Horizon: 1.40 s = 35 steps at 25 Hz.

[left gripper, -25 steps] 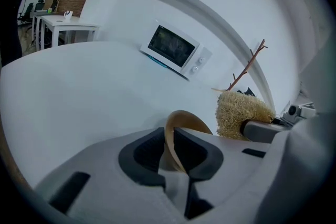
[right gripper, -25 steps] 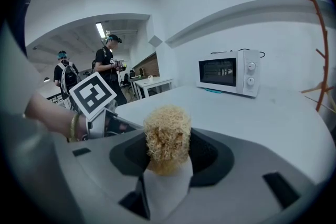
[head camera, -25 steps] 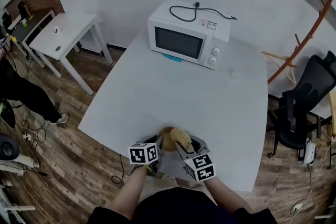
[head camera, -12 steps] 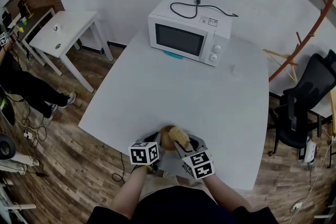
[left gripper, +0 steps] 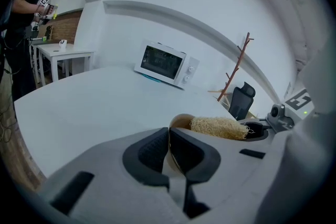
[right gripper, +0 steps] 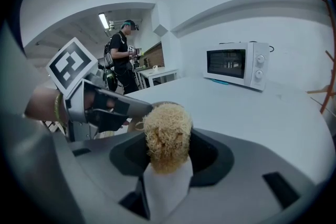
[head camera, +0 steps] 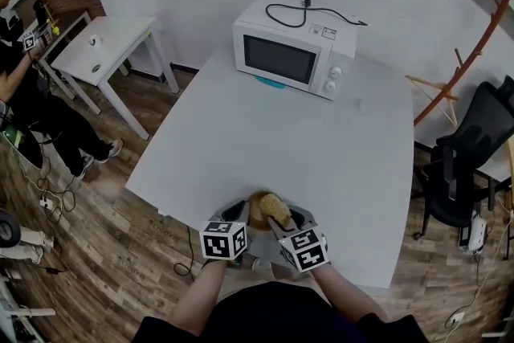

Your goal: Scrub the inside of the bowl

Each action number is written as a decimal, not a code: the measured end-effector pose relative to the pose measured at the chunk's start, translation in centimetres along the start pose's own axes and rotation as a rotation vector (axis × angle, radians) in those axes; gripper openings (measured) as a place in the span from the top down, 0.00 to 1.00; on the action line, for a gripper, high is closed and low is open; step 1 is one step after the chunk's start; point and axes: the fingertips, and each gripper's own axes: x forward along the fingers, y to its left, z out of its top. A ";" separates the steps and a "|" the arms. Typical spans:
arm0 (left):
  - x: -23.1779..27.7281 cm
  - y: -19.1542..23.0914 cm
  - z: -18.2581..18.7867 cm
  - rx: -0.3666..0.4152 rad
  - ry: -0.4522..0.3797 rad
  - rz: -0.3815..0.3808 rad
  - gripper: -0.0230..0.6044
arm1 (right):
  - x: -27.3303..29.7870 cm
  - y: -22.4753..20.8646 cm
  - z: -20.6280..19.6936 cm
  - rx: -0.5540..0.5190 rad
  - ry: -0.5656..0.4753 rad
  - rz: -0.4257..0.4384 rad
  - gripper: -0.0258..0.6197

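Change: your left gripper (head camera: 241,213) has just been closing its jaws, and the rim of the bowl (head camera: 254,211) now sits between them. A bystander (head camera: 18,52) has come further into the head view, well off to the left of the microwave (head camera: 293,52).
Left jaws: drawn together on the thin brown wall of the bowl, one pad inside the rim and one outside.
Right jaws: your right gripper (right gripper: 167,152) is clamped on a pale, fibrous scrubber (right gripper: 167,131), which sticks out past the pads.
Bowl: at the table (head camera: 281,140) edge nearest you, well apart from the microwave and across the bare tabletop from its door.
Scrubber: over the bowl's mouth, on the side away from the microwave. Whether it touches the inner wall you cannot tell from these views.
Grippers: side by side, both pointing toward the microwave, with their marker cubes close together.
Microwave: at the far edge of the table, door shut, black cord coiled on top.
Surroundings: a small white side table (head camera: 112,40) left of the microwave, a black office chair (head camera: 474,149) to its right.
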 end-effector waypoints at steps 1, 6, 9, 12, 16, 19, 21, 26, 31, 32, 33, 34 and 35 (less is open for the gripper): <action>-0.2 -0.1 0.0 0.009 -0.002 0.000 0.92 | 0.0 0.1 -0.1 -0.001 0.002 0.001 0.67; -1.1 -0.5 0.2 0.029 -0.018 0.000 0.92 | -0.2 0.4 0.1 -0.002 0.002 0.000 0.67; -1.3 -0.8 0.4 0.036 -0.022 -0.006 0.92 | -0.1 0.6 0.3 -0.012 0.013 0.008 0.67; -1.5 -1.4 0.5 0.057 -0.022 -0.021 0.92 | 0.2 1.3 0.5 -0.026 0.028 0.020 0.67; -1.9 -1.7 0.8 0.076 -0.035 -0.025 0.92 | 0.5 2.2 0.6 -0.051 0.042 0.026 0.67; -2.0 -1.6 1.1 0.079 -0.038 -0.027 0.92 | 0.7 2.5 0.8 -0.060 0.053 0.037 0.67; -1.9 -1.8 1.1 0.083 -0.039 -0.028 0.92 | 0.8 2.9 0.9 -0.082 0.062 0.050 0.67; -2.1 -2.0 1.0 0.090 -0.041 -0.026 0.92 | 0.6 3.7 0.5 -0.132 0.082 0.080 0.67; -2.3 -2.1 1.0 0.089 -0.048 -0.021 0.92 | -0.1 4.4 -0.2 -0.171 0.110 0.121 0.67; -2.3 -2.2 1.0 0.094 -0.048 -0.023 0.92 | -0.2 4.5 -0.2 -0.190 0.112 0.122 0.67; -2.3 -2.3 1.0 0.098 -0.048 -0.024 0.92 | -0.3 4.5 -0.3 -0.202 0.112 0.120 0.68; -2.2 -2.4 1.0 0.100 -0.049 -0.026 0.92 | -0.4 4.4 -0.4 -0.208 0.114 0.117 0.67; -2.2 -2.5 1.0 0.100 -0.051 -0.026 0.92 | -0.4 4.3 -0.5 -0.211 0.119 0.113 0.67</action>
